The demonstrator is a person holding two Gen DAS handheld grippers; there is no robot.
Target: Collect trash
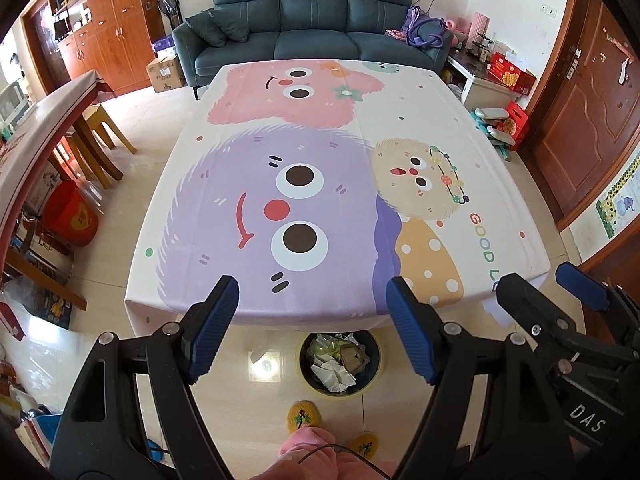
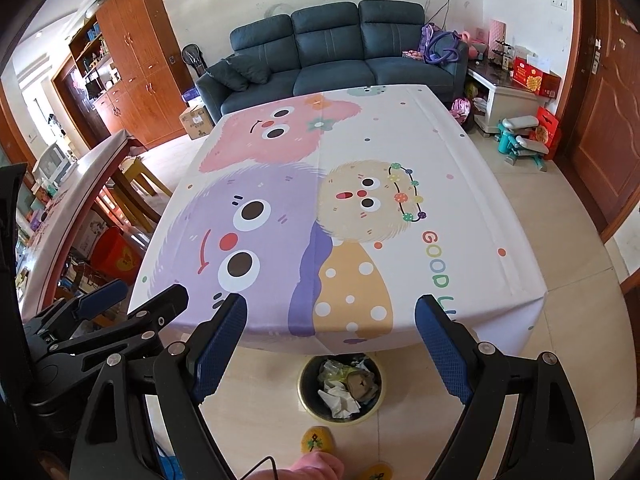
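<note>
A round black trash bin stands on the floor just in front of the table's near edge, holding crumpled white paper, yellowish wrappers and a brown scrap. It also shows in the right wrist view. My left gripper is open and empty, held above the bin and the table edge. My right gripper is open and empty, also above the bin. The right gripper shows at the right of the left wrist view. The left gripper shows at the left of the right wrist view.
The table wears a cartoon-monster cloth. A dark blue sofa stands behind it. A red bucket and a wooden side table are at left. A red box and toys lie at right. My slippered feet stand by the bin.
</note>
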